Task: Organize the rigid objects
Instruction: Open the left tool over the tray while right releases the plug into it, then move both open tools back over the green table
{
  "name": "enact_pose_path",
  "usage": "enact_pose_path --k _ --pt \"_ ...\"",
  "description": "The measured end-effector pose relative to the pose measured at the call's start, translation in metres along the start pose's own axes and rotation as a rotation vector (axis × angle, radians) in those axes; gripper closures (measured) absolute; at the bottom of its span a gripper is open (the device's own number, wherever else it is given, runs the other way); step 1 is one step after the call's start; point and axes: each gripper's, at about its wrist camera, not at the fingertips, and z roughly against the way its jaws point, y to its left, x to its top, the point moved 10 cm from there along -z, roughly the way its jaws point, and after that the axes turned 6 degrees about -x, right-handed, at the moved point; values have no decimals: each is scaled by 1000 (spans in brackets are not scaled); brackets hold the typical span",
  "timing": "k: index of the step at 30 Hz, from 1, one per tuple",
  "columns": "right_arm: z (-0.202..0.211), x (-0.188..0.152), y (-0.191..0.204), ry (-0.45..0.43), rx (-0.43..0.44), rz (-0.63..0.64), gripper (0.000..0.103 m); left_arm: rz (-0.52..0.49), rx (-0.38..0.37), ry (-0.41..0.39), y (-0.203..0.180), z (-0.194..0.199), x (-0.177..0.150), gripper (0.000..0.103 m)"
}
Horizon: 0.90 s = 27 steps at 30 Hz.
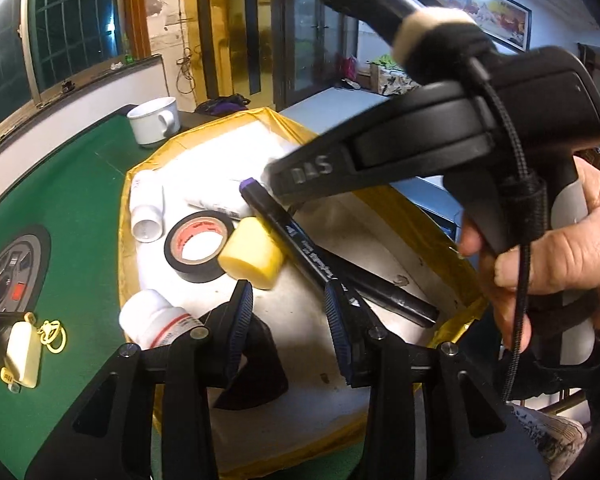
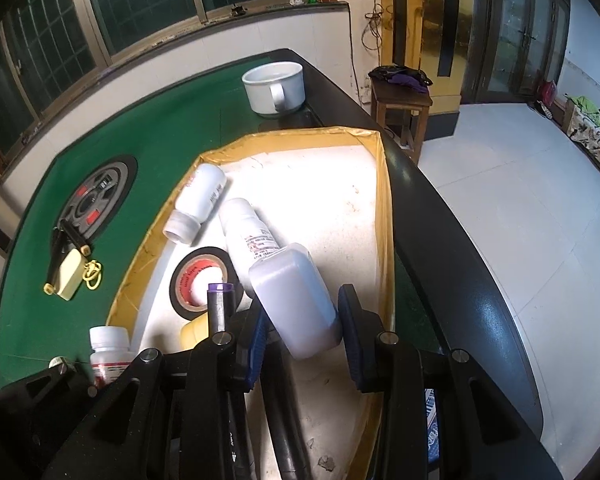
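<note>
Over the tray (image 2: 384, 184), right tongs (image 2: 306, 334) clamp the purple bottle (image 2: 296, 300); left tongs (image 1: 288, 312) stand apart, empty.

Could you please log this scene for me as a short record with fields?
Tray: yellow-rimmed white tray on green table
Right gripper: shut on translucent square plastic bottle
Left gripper: open, gripping nothing
In tray: black tape roll, yellow cylinder, purple-capped black marker
Outside tray: white ceramic cup, small white pill bottle
</note>
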Motion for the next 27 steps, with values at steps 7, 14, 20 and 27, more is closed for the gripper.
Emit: enact_pose_path --k 7,14,20,27 --pt "12 4 3 -45 -25 -9 54 -6 -80 -4 -13 7 -3 38" --pt "53 15 -28 -241 -174 -58 54 30 -39 -170 26 77 3 38" --pt "65 15 -69 -355 -498 -41 53 145 117 -197 114 99 -17 38" --pt "31 21 -57 -327 -502 18 54 268 141 -206 163 98 -37 38"
